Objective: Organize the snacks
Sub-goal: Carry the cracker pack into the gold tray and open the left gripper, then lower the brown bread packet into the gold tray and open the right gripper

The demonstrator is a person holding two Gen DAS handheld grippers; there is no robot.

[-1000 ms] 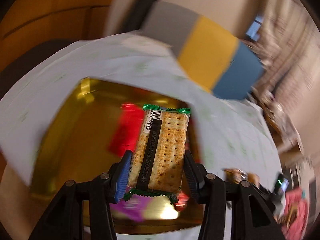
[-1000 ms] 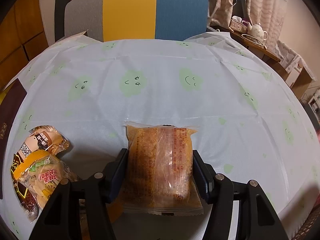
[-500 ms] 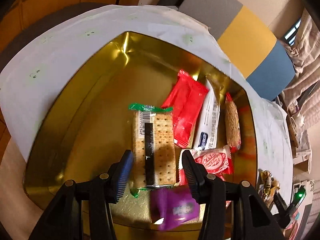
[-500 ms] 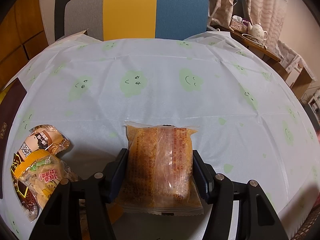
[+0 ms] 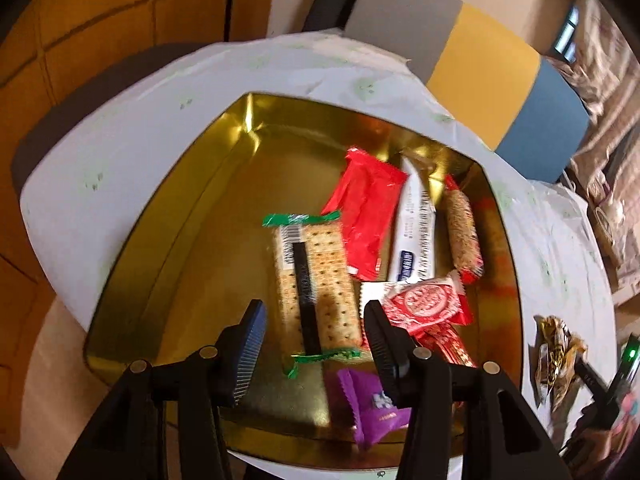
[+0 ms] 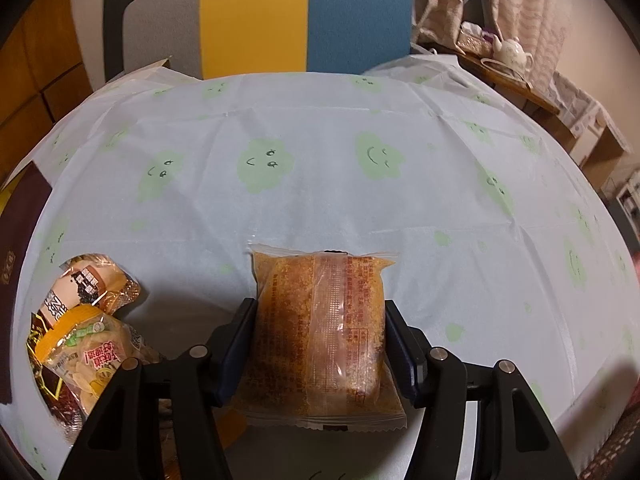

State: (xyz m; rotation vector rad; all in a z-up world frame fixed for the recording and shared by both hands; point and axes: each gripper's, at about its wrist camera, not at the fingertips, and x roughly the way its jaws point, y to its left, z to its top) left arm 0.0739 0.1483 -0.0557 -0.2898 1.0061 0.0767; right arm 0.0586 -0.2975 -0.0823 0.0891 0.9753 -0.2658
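While the left wrist view shows the left claw over the gold tin, its jaws look slack around the near end of the cracker pack, which seems to lie on the tin's floor beside the red wrapper; withdraw straight back so nothing snags. From the right wrist view, the right claw is clenched on the orange cake packet over the table, so grip it gently and carry it to the tin's bare side.
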